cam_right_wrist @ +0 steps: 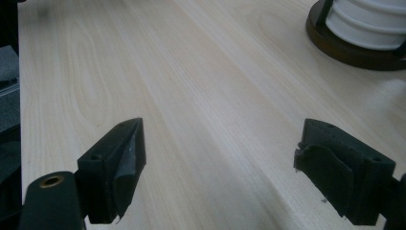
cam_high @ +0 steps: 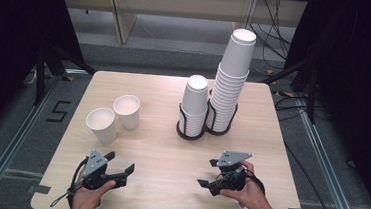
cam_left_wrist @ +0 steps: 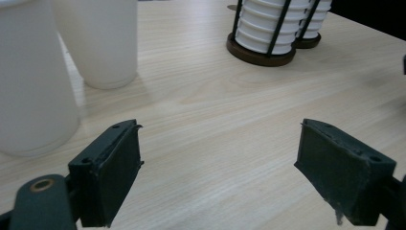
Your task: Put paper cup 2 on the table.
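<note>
Nearest the camera, the left gripper (cam_high: 118,164) and right gripper (cam_high: 209,174) rest low over the table (cam_high: 160,147) near its front edge, each in a person's hand. Both have their jaws spread wide with nothing between them; each gripper view shows bare wood in the gap.

Two loose cups (cam_high: 113,117) stand upright, mouths up, toward the left edge of the table, just beside each other and possibly touching. In the left gripper view they rise close ahead and to the left of the jaws. Toward the back, right of centre, two dark wire holders (cam_high: 206,122) sit side by side, each carrying a stack of cups turned mouth down: a short stack (cam_high: 194,104) in the left one and a tall stack (cam_high: 231,80) in the right.

The work looks like handling cups between holders and table. As things lie, two cups are out and standing free, the rest remain stacked, and neither gripper holds or touches a cup. The left gripper is nearest the loose cups, so a grasp there seems the likely next step, though which way the cups are meant to travel cannot be told.
</note>
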{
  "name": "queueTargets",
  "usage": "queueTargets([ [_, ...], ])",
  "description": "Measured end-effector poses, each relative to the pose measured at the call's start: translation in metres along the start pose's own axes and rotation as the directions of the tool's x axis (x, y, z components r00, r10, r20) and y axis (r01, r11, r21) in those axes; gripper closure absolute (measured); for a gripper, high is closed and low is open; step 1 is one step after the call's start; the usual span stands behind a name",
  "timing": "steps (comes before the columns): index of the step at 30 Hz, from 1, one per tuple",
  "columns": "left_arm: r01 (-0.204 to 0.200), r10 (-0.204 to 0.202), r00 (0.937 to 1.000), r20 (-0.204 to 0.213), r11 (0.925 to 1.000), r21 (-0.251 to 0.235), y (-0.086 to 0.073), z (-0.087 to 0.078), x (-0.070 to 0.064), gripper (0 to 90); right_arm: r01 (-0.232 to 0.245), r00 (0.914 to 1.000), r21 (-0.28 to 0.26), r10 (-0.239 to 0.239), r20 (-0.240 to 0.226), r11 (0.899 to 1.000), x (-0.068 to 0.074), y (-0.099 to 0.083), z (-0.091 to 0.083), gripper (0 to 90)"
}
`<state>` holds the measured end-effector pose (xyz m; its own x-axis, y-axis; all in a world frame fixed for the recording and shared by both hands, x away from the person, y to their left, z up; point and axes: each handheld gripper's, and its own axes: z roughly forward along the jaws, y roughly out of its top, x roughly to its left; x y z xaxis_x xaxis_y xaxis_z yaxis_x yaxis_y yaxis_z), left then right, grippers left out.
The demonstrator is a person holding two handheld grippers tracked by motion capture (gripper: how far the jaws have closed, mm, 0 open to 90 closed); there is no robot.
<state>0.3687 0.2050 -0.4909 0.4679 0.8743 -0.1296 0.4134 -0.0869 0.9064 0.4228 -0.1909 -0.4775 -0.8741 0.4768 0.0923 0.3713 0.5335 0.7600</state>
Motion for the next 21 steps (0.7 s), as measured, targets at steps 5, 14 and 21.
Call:
queueTargets([
  [5,-0.014,0.014,0.9994,0.033,0.9999,-0.001,-0.003,0.001,-0.006,14.6,-0.012,0.9999,0.004,0.012,0.006,1.0,0.001,-0.001,-0.001,17.2],
  [14,-0.057,0.057,0.994,0.093,0.9984,-0.004,-0.009,-0.002,-0.017,14.6,0.011,0.9999,0.004,-0.011,0.0,1.0,0.003,0.0,0.0,17.4],
  [21,-0.084,0.081,0.9867,0.141,0.9963,0.015,-0.015,-0.005,-0.028,14.6,0.018,0.9998,0.007,-0.018,-0.007,1.0,0.004,0.002,0.003,17.4],
])
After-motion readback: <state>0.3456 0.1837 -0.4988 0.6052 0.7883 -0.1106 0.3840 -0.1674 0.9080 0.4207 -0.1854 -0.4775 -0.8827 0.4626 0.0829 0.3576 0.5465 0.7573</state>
